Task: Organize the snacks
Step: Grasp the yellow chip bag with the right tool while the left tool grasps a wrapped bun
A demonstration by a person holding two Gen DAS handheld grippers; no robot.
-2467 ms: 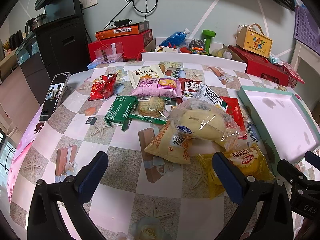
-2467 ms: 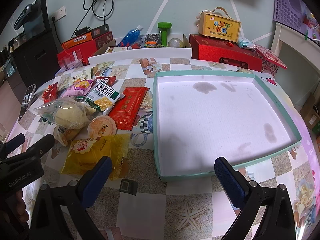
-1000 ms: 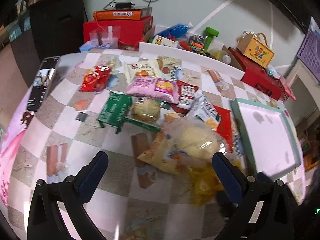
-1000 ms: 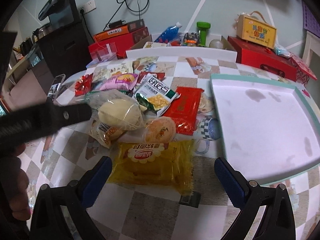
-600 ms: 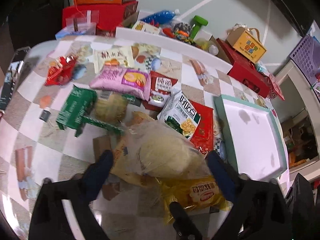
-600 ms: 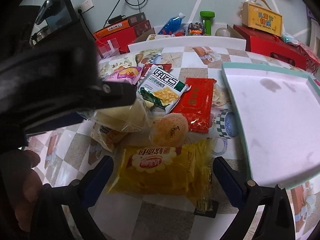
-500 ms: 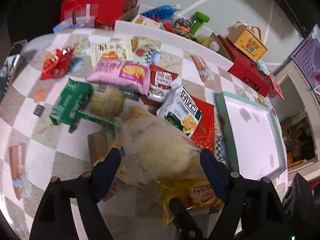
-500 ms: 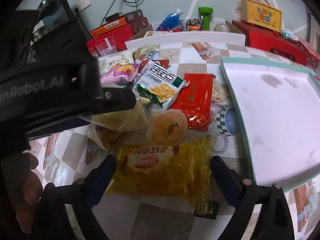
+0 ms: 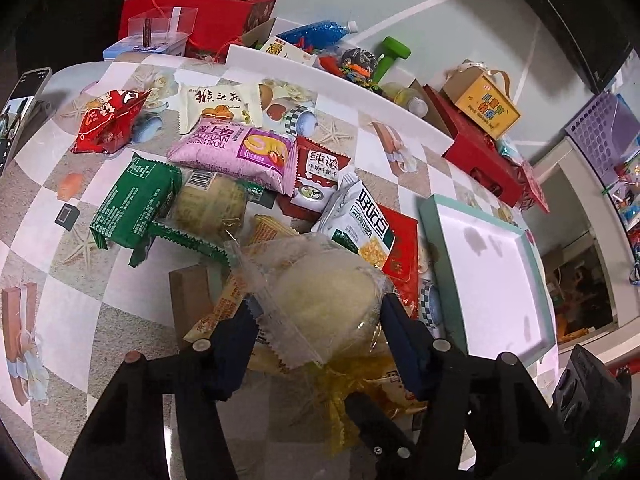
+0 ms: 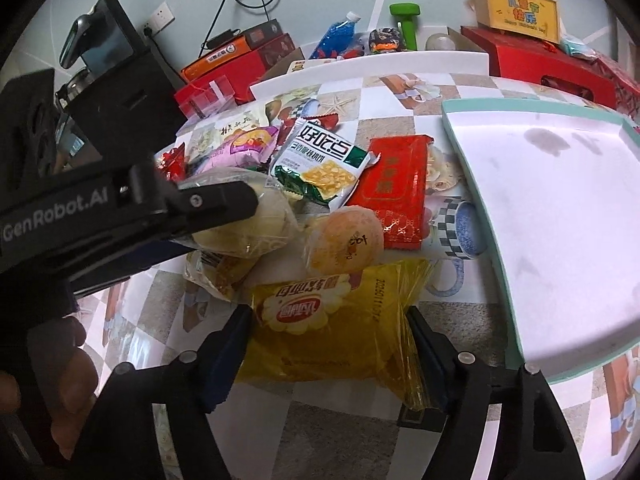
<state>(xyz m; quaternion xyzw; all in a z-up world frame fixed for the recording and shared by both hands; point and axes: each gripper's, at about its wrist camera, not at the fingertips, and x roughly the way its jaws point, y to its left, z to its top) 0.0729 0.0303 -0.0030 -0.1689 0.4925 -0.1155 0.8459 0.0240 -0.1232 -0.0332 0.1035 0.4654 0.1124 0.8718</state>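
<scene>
Left gripper (image 9: 318, 320) is over the middle of the snack pile, jaws just closing, both pads pressed onto the clear-wrapped pale bun (image 9: 320, 300). Right gripper (image 10: 330, 348) is at the near edge of the pile, jaws also just closing, pads touching both sides of the yellow-wrapped cake pack (image 10: 332, 332); the wrapper crumples at the right-side pad.

Crowding around the bun: orange-print packet (image 9: 224, 308) under it, green wafer pack (image 9: 136, 208) and round wrapped biscuit (image 9: 210, 206) up-left, white corn-snack bag (image 9: 360, 220) and flat red packet (image 9: 402, 256) up-right. Pink Swiss roll pack (image 9: 236, 152), red-white milk biscuit pack (image 9: 316, 172), red crinkled bag (image 9: 106, 120) and cream packet (image 9: 218, 106) lie farther back. Teal-rimmed tray (image 9: 432, 236) sits to the right on the checkered table (image 9: 80, 320), holding no snacks.

Right wrist view only: the left gripper's arm crossing in from the left and hiding part of the bun, the person's hand (image 10: 60, 364) on it, and a round orange-wrapped bun (image 10: 346, 240) just behind the yellow pack. Left wrist view only: the phone (image 9: 20, 108) at the table's left edge and the green pack; the yellow pack is mostly hidden behind its fingers.
</scene>
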